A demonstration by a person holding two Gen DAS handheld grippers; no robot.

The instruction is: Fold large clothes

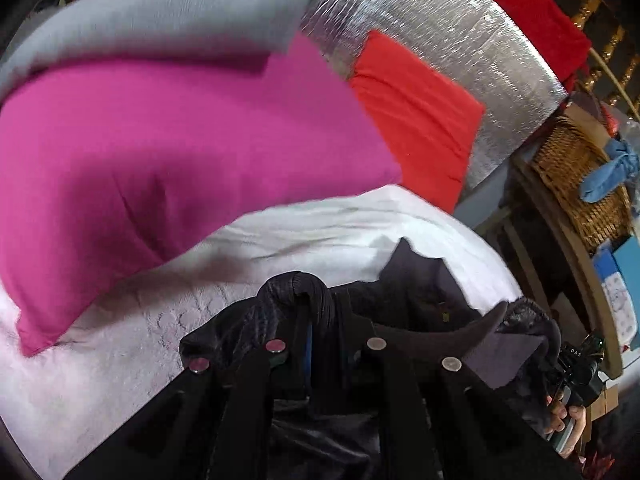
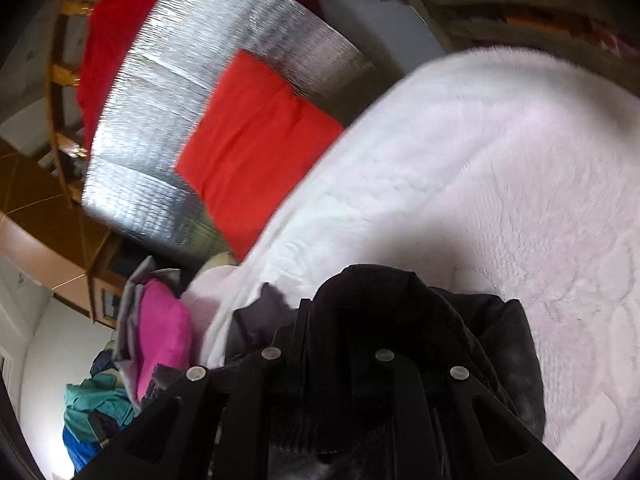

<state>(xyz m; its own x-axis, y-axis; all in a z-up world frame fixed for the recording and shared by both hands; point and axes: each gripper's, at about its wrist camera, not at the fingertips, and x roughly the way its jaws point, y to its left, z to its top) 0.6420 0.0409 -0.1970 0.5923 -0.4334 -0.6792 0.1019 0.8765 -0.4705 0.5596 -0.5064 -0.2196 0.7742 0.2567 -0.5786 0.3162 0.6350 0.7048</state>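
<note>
Two grippers are in view, one per wrist camera, and each is clamped on the same black garment (image 1: 416, 292); both sets of jaws stand almost fully closed, with dark cloth bunched between them. Left gripper (image 1: 320, 320): a ribbed black edge of the garment loops up over its fingertips, and the rest of the cloth trails to the right of the frame and down beneath the fingers. Right gripper (image 2: 344, 320): a thick black fold, rounded at the top, is pinched between its fingers (image 2: 276, 344); more of the dark cloth spreads to either side and under the frame of the tool. In the left wrist view the right gripper appears at the lower right edge, with a person's hand (image 1: 568, 420) around its grip, the garment stretching across to it.

The garment hangs just above or against a white fluffy blanket (image 2: 480, 184); contact with the blanket cannot be confirmed from these blurred views.

Surroundings, left wrist view: a pink cushion (image 1: 160, 140) lies on the blanket at the left, a grey cushion (image 1: 160, 20) behind it; a red cushion (image 1: 416, 120) rests against a silver foil panel (image 1: 460, 48); a wicker basket (image 1: 580, 176) stands at the right with a blue cloth (image 1: 612, 168) on it.
</note>
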